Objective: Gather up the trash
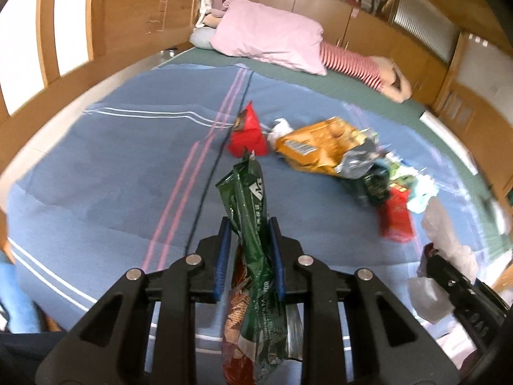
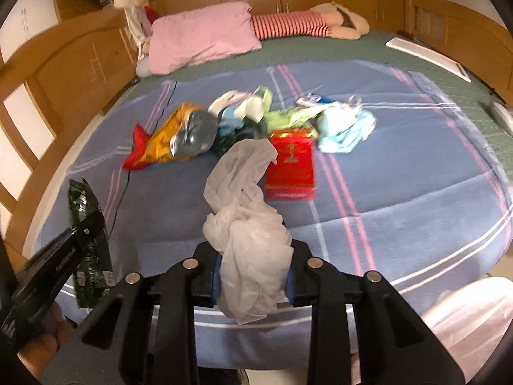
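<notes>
My left gripper [image 1: 249,224] is shut on a crumpled dark green snack wrapper [image 1: 248,199], which sticks up past the blue pads and hangs down below them. My right gripper [image 2: 253,256] is shut on a thin white plastic bag [image 2: 247,205], bunched between its pads and lifted off the bed. On the blue striped blanket [image 2: 400,199] lies a pile of trash: a red wrapper [image 1: 247,131], an orange and silver chip bag [image 1: 320,147], a red box [image 2: 290,166] and light blue and green wrappers [image 2: 343,128]. The left gripper [image 2: 93,221] with the green wrapper also shows at the left in the right wrist view.
A pink pillow [image 2: 202,38] and a striped stuffed doll [image 2: 288,25] lie at the head of the bed. Wooden bed frame and cabinets [image 1: 128,16] surround it. A thin black cable [image 2: 123,186] runs across the blanket. A white remote-like item [image 2: 429,54] lies at the far right.
</notes>
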